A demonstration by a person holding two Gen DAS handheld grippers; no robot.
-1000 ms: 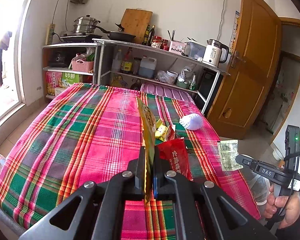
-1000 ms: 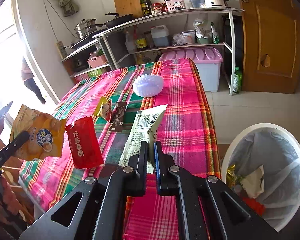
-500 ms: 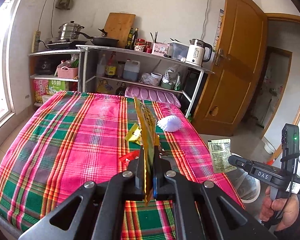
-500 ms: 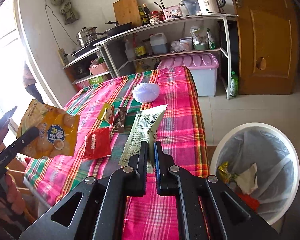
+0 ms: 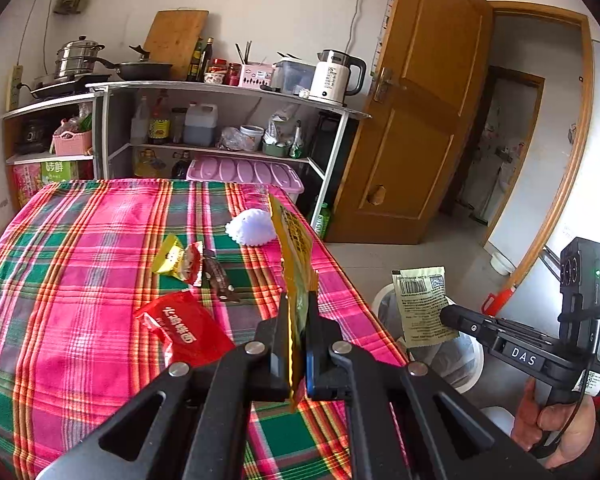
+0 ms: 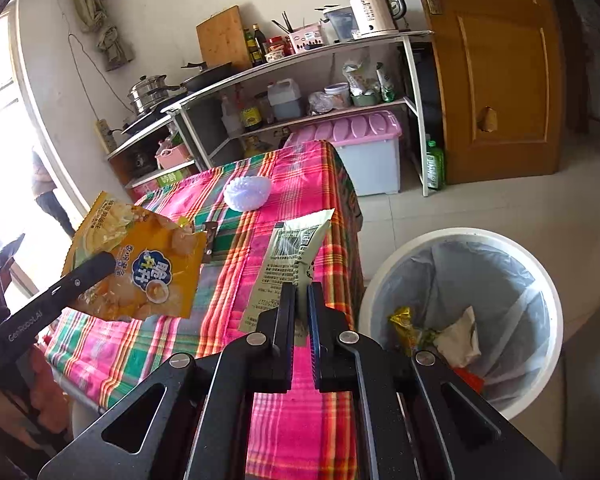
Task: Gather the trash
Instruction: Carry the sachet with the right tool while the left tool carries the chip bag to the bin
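Note:
My left gripper [image 5: 298,300] is shut on a yellow snack bag [image 5: 296,256], held edge-on above the table; the bag shows face-on in the right wrist view [image 6: 140,260]. My right gripper [image 6: 302,292] is shut on a pale green wrapper [image 6: 292,256], held near the table's right edge beside the white bin [image 6: 460,236]. In the left wrist view the wrapper [image 5: 420,304] hangs over the bin [image 5: 380,300]. A red packet [image 5: 180,328], a yellow-red wrapper [image 5: 178,258] and a dark wrapper [image 5: 218,276] lie on the plaid tablecloth [image 5: 80,280].
A white ribbed object [image 5: 250,232] sits at the table's far side. The bin holds some trash [image 6: 432,336] in a grey liner. Metal shelves [image 5: 228,120] with kitchenware and a pink-lidded box [image 6: 364,148] stand behind the table. A wooden door [image 5: 416,120] is at right.
Both grippers have moved right toward the bin, still holding their wrappers. The red packet, earlier close to the left gripper, now lies flat on the tablecloth.

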